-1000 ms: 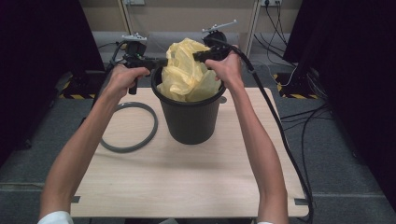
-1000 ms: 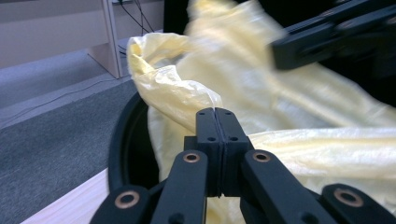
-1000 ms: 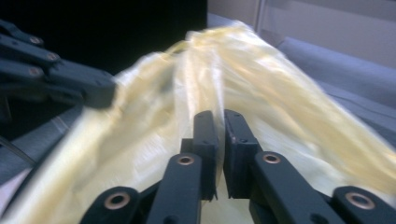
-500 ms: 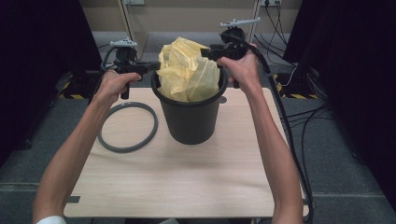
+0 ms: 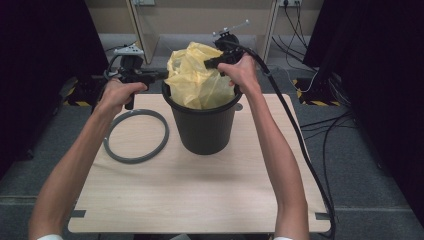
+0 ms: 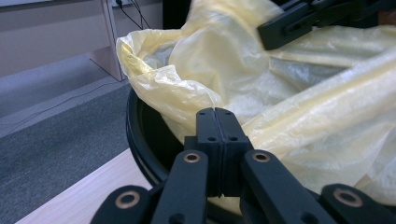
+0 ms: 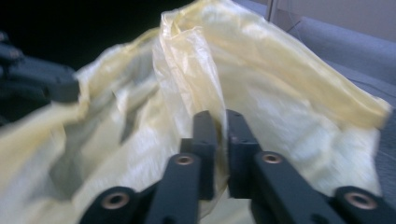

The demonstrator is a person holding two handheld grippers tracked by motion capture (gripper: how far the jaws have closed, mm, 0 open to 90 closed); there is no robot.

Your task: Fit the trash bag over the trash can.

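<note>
A black bucket (image 5: 202, 127) stands on the wooden table (image 5: 200, 200) with a crumpled yellow plastic bag (image 5: 197, 82) rising out of it. My left gripper (image 5: 162, 75) is at the bag's left edge just above the bucket rim (image 6: 135, 140). Its jaws (image 6: 217, 112) are pressed together, with the bag's fold running into them. My right gripper (image 5: 207, 64) is at the top of the bag. Its jaws (image 7: 219, 116) have just closed, and yellow film (image 7: 280, 84) is pinched between them.
A grey ring (image 5: 136, 135) lies flat on the table left of the bucket, under my left forearm. Cables trail over the floor behind and to the right of the table. Dark curtains stand on both sides.
The right gripper swung out to the right of the bag, then came back onto its top and shut. The left hand drifted slightly left. The bag has changed shape.
</note>
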